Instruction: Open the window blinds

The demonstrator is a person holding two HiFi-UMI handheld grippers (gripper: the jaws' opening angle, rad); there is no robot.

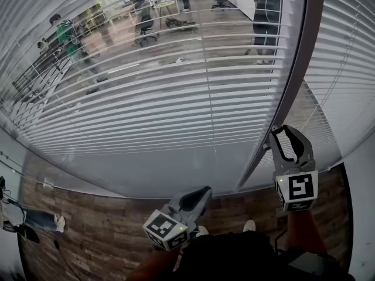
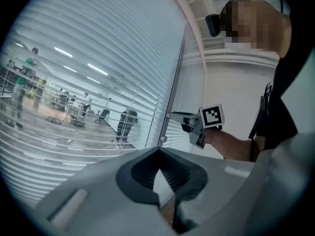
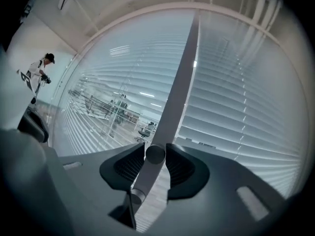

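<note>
The left window blind (image 1: 164, 98) has its slats tilted so that the office behind shows through. The right window blind (image 1: 345, 69) looks more closed. A dark mullion (image 1: 293, 81) divides them. My right gripper (image 1: 281, 129) (image 2: 171, 115) is held level at the mullion. In the right gripper view, my right gripper (image 3: 153, 154) has the blind's grey wand (image 3: 155, 154) standing between the pads with narrow gaps on both sides. My left gripper (image 1: 202, 193) (image 2: 157, 154) hangs lower and to the left, away from the blinds, with its tips together and nothing in them.
Through the glass lies an office with desks, chairs (image 1: 143, 28) and people (image 1: 266, 16). Wood flooring (image 1: 88, 227) runs below the window. Another person's leg and shoe (image 1: 41, 218) show at the far left. A person (image 3: 37, 73) stands at the left in the right gripper view.
</note>
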